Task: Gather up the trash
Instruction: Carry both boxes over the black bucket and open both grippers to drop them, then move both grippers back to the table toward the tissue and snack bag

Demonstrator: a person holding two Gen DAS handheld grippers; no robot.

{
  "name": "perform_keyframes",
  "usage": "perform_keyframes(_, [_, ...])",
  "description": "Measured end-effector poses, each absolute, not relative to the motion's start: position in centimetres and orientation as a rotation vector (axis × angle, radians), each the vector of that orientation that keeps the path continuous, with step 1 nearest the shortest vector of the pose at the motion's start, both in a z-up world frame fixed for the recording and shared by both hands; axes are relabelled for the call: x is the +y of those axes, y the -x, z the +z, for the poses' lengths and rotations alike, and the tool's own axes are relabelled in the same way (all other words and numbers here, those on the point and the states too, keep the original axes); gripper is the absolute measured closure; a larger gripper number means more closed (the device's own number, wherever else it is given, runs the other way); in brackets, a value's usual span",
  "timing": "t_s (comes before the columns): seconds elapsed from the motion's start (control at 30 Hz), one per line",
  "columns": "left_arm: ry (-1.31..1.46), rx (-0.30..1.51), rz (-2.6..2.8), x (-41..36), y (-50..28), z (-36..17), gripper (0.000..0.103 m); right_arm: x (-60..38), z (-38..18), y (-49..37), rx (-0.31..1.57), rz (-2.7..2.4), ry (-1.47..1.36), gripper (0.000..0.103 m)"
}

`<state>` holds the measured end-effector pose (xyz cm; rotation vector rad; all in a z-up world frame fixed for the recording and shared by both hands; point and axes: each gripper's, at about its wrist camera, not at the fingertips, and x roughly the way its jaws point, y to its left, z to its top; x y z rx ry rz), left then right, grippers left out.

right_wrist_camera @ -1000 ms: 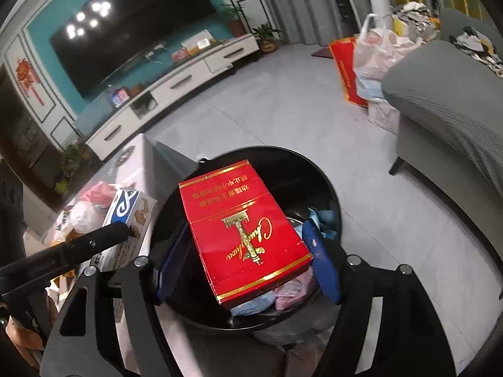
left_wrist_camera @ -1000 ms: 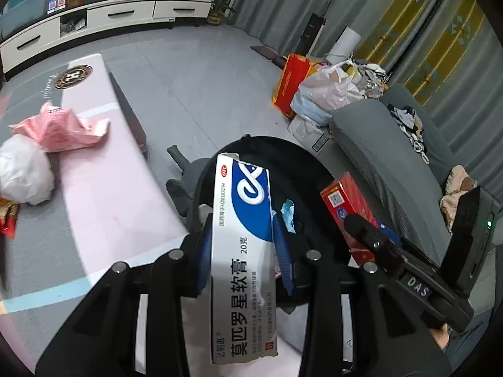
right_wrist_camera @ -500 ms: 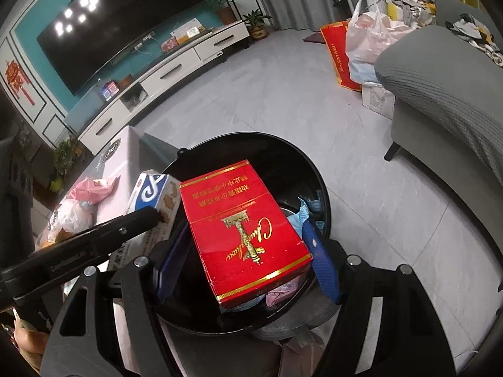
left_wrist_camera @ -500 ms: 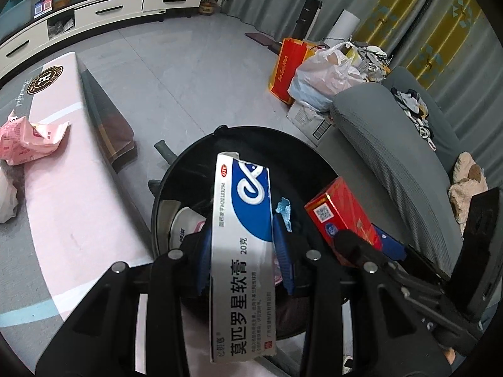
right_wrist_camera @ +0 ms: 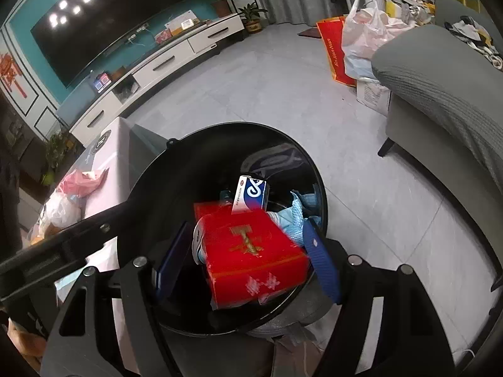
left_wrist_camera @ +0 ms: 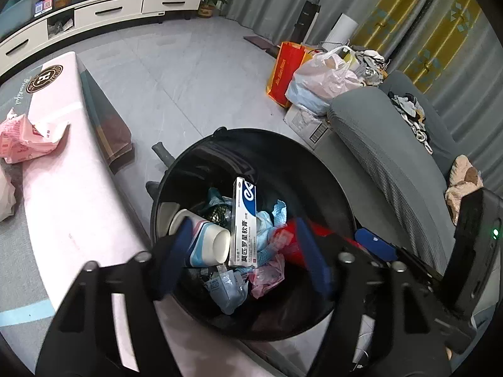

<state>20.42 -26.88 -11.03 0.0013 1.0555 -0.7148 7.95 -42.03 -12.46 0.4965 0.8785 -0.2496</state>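
A black round trash bin (left_wrist_camera: pixel 317 169) stands on the floor beside the table, also in the right wrist view (right_wrist_camera: pixel 151 194). My left gripper (left_wrist_camera: pixel 242 260) is open above it. The white-and-blue ointment box (left_wrist_camera: pixel 243 220) lies loose on the trash inside, also in the right wrist view (right_wrist_camera: pixel 251 193). My right gripper (right_wrist_camera: pixel 248 264) is open over the bin. The red box (right_wrist_camera: pixel 251 251) is blurred between its spread fingers, not touching the blue pads; it shows partly in the left wrist view (left_wrist_camera: pixel 283 238).
The pink table (left_wrist_camera: pixel 63 194) at left carries a crumpled pink wrapper (left_wrist_camera: pixel 25 138) and a white plastic bag (left_wrist_camera: pixel 4 194). A grey sofa (left_wrist_camera: pixel 393 157) stands at right. Bags (left_wrist_camera: pixel 320 78) sit on the floor beyond. A TV cabinet (right_wrist_camera: pixel 157 62) lines the far wall.
Both grippers opened over the bin. The ointment box dropped from my left gripper into the trash. The red box left my right gripper's pads and is falling.
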Motion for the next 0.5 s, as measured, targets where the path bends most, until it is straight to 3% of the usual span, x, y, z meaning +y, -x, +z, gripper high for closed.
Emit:
perform_keyframes(0.13, [0.016,1.038,-0.733,-26.1,-19.9,-10.5,0.012,-42.2,-12.3,-7.8,0.866,-0.254,-0.515,0.031])
perform_keyframes(0.27, [0.047,1.051,-0.746,-24.6,-19.5,-10.4,0.003,-42.2,-11.9,-7.5,0.841,-0.261,-0.533,0.029])
perform_keyframes(0.5, [0.204,1.052,-0.745,-19.1,-18.6,-9.3,0.003,-40.7,-10.3,-7.1,0.759,-0.236,-0.534,0.016])
